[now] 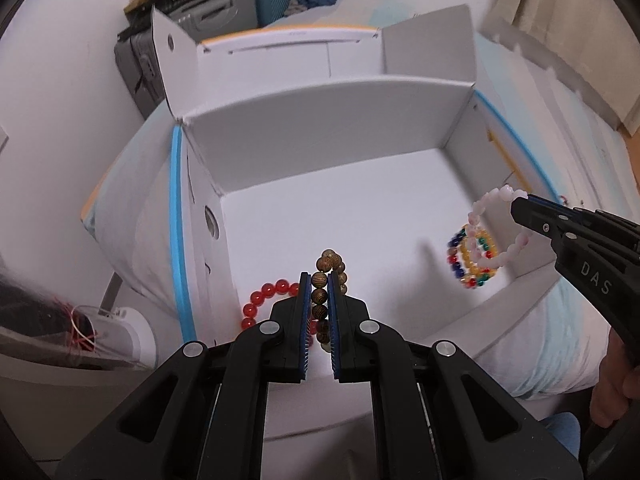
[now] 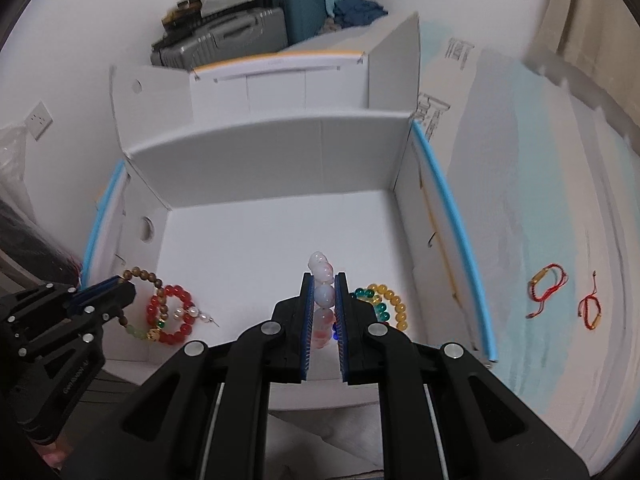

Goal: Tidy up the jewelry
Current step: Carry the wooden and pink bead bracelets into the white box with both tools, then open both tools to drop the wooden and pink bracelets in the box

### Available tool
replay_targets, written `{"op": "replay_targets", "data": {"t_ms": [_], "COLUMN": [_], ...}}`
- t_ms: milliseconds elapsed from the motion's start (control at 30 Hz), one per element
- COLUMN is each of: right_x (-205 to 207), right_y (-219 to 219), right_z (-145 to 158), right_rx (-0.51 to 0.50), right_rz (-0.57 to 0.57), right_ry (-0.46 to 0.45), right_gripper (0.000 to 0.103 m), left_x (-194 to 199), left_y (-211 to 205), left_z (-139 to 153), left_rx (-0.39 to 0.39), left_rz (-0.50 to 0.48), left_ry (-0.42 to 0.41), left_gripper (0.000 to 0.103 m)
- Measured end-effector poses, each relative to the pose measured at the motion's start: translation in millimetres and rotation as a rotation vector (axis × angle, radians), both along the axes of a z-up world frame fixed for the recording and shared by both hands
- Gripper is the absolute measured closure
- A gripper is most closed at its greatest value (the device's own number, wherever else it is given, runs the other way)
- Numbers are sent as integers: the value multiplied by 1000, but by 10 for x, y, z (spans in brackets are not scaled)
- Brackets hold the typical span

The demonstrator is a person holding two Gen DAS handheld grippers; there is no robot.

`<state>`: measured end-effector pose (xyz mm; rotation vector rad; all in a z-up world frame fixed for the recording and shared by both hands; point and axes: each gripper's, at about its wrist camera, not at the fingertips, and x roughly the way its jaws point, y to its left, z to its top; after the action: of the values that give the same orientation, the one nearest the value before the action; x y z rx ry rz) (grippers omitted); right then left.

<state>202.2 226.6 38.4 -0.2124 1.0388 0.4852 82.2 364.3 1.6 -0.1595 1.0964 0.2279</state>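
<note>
My left gripper (image 1: 320, 280) is shut on a brown wooden bead bracelet (image 1: 321, 294) and holds it over the near left of an open white box (image 1: 320, 132). A red bead bracelet (image 1: 264, 298) lies on the box floor beneath it. My right gripper (image 2: 323, 282) is shut on a pale pink bead bracelet (image 2: 323, 294), held over the near right of the box (image 2: 280, 160). A multicoloured bead bracelet (image 1: 460, 258) lies below it, and also shows in the right wrist view (image 2: 390, 304). The brown bracelet (image 2: 140, 276) and red one (image 2: 172, 314) show at the left there.
Two red cord bracelets (image 2: 546, 290) (image 2: 590, 310) lie on the pale blue bed cover right of the box. The box flaps stand up at the back. Suitcases (image 2: 224, 36) are stacked against the far wall. A white device (image 1: 128, 332) sits at the left, below the bed.
</note>
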Motion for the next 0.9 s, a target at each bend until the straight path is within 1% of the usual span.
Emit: {"op": "replay_targets", "data": {"t_ms": [233, 433, 700, 800, 900], "right_x": [118, 156, 159, 145, 136], "right_y": [91, 145, 148, 150, 135], "right_z": [-328, -482, -531, -529, -508], "right_rx": [-39, -51, -53, -53, -49], "right_rz": [-4, -8, -6, -7, -7], "right_ry": [48, 73, 79, 75, 74], "right_gripper": [93, 92, 92, 91, 91], "left_x": [66, 95, 105, 106, 91], "left_y": [102, 139, 149, 137, 132], "left_z": [-271, -393, -439, -429, -396], "left_rx": [-19, -26, -22, -31, -23], "left_rz": [13, 12, 15, 12, 14], "left_ry": [37, 55, 64, 66, 59], "left_gripper": [96, 96, 96, 95, 94]}}
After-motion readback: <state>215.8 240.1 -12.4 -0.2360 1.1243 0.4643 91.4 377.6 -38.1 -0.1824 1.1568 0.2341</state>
